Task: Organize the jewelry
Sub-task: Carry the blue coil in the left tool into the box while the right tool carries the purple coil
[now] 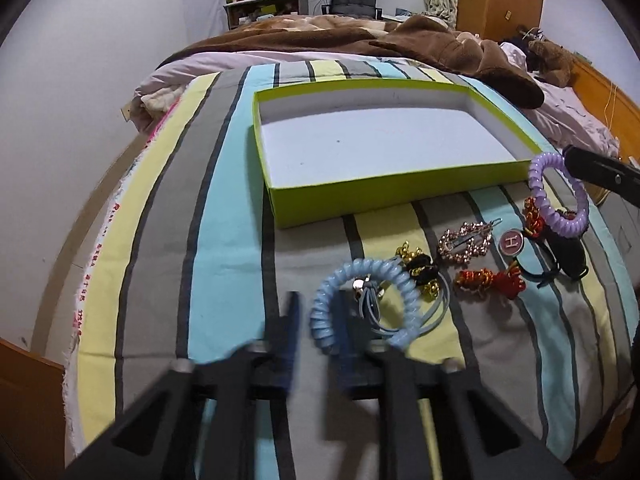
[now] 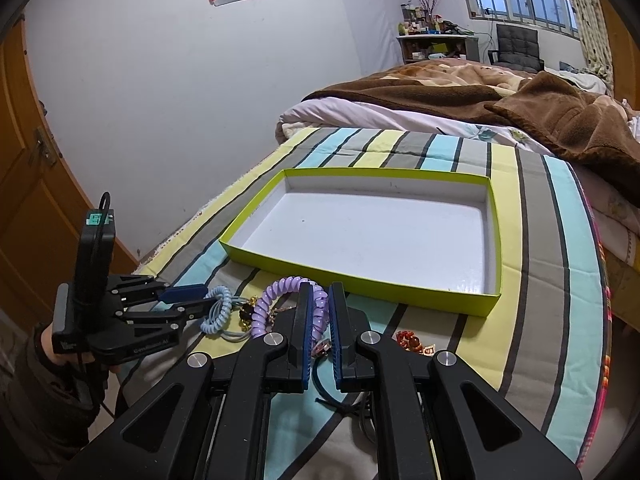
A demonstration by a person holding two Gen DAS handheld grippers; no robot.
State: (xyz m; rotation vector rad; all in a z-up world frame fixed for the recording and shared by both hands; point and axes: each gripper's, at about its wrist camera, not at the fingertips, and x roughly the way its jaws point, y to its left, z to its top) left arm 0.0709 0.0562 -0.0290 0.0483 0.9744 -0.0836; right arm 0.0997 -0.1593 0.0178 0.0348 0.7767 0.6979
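Scene: A striped bed cover (image 2: 532, 280) carried a shallow green-sided tray (image 2: 360, 278) with a bare white floor, and a scatter of hair ties and clips lay just in front of its near wall.

Right tool: The right tool (image 2: 320, 320) pinched a lilac spiral hair tie (image 2: 276, 300) between its blue pads, the coil arching up and to the left of the fingers.

Left tool: The left tool (image 1: 316, 320) straddled the rim of a pale blue spiral hair tie (image 1: 362, 304), one finger inside the ring and one outside; the jaws stood only partly closed, with a gap showing.

Loose pieces: A rose-gold clip (image 1: 466, 242), a round "H" charm (image 1: 512, 242) and red-and-gold scrunchies (image 1: 492, 280) rested on the cover, near the blue coil.

Key relation: The tray lay directly ahead of both tools, its long side across their line of reach; the right tool, with its load already gripped, appeared nearer the near wall.

Likely next: A short forward carry over that wall seemed enough for the lilac tie.
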